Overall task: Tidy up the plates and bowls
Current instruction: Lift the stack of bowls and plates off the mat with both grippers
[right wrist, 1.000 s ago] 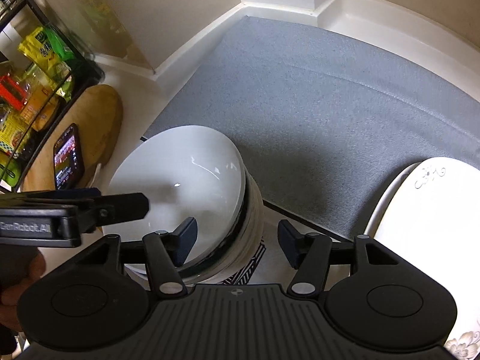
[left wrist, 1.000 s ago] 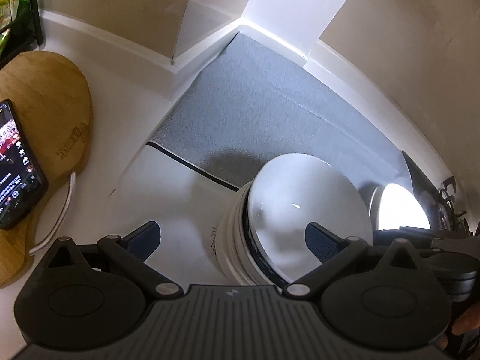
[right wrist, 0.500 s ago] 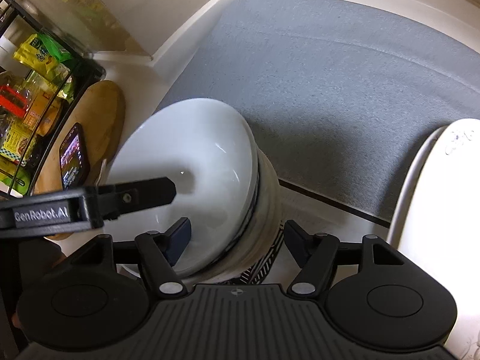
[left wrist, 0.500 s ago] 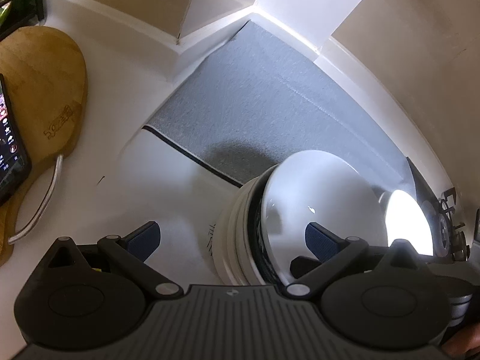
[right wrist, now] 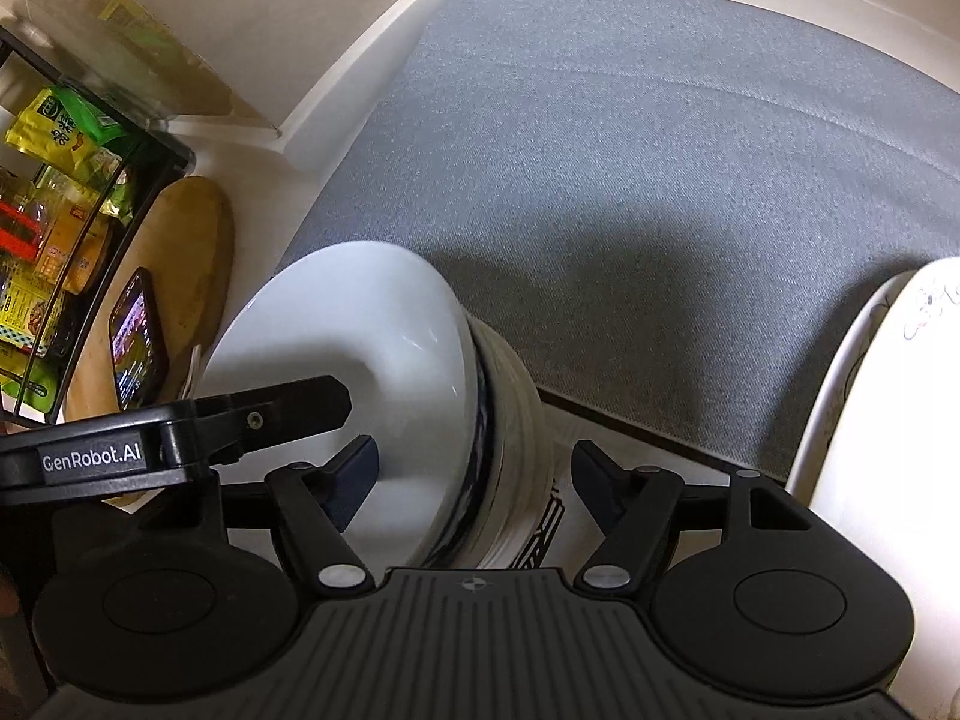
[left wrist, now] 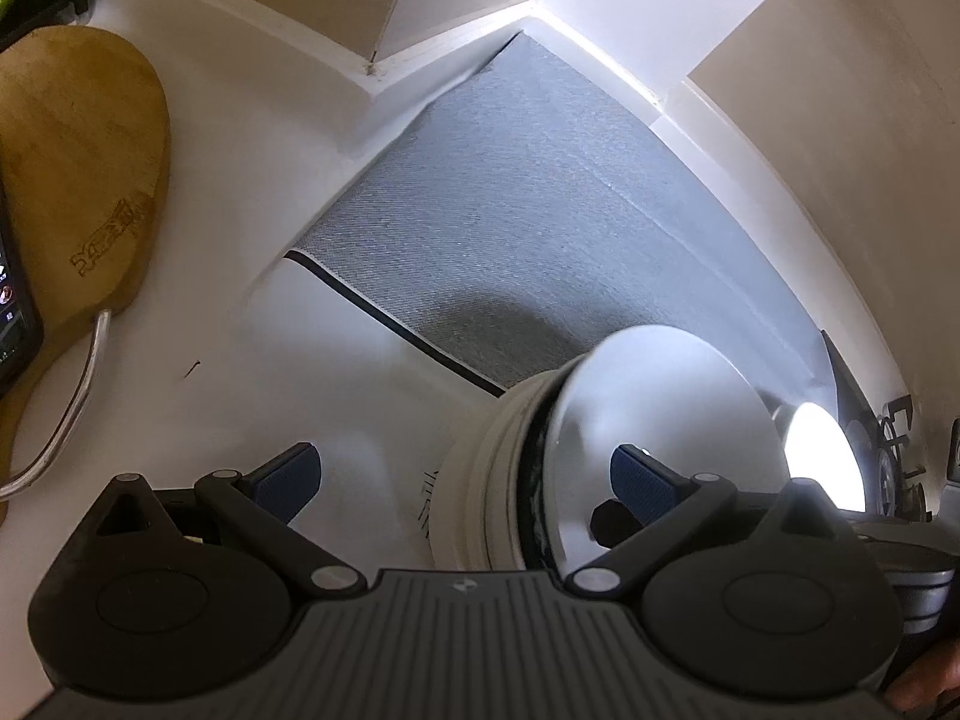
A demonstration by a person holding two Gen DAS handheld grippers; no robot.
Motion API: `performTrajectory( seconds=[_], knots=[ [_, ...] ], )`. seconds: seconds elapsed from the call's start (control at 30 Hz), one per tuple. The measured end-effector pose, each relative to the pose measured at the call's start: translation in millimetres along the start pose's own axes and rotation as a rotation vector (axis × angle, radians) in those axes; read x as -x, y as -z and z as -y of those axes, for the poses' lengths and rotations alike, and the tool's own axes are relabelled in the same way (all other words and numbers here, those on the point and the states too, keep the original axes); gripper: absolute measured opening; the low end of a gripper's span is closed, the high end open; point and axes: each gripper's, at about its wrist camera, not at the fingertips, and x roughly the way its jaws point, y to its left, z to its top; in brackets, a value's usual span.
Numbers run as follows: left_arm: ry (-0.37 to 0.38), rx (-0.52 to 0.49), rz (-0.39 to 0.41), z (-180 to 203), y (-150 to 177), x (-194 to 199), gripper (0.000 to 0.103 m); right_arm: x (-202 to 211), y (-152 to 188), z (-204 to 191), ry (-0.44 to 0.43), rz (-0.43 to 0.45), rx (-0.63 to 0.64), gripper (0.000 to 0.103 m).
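Observation:
A stack of white bowls point(right wrist: 372, 354) stands on the white counter at the near edge of a grey mat point(right wrist: 660, 180); it also shows in the left wrist view point(left wrist: 660, 420). My right gripper point(right wrist: 474, 474) is open, its jaws either side of the stack's right rim. My left gripper point(left wrist: 465, 474) is open and straddles the stack's left rim, one finger point(right wrist: 288, 408) reaching over the top bowl. A white plate point(right wrist: 900, 420) with a floral print lies at the right.
A wooden cutting board point(left wrist: 72, 168) with a phone point(right wrist: 138, 348) on it lies at the left. A black wire rack point(right wrist: 66, 228) of snack packets stands beyond it. White walls enclose the mat point(left wrist: 540, 210) at the back.
Both grippers have moved closer in around the bowl stack, and both stay open. The left gripper's finger now reaches further over the top bowl.

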Motion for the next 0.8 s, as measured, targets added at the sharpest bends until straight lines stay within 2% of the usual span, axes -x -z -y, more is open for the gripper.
performTrajectory(
  seconds=[0.37, 0.67, 0.8],
  knots=[
    [-0.004, 0.037, -0.034, -10.8, -4.3, -11.1, 0.103, -8.0, -4.2, 0.6, -0.026, -0.022, 0.014, 0.083],
    [-0.002, 0.03, -0.037, -10.1, -4.8, -11.1, 0.103, -16.0, -4.1, 13.2, -0.088, -0.056, -0.051, 0.089],
    [-0.015, 0.015, -0.034, -5.0, -4.2, -13.0, 0.103, -16.6, -3.5, 12.7, -0.098, -0.054, -0.036, 0.091]
  ],
)
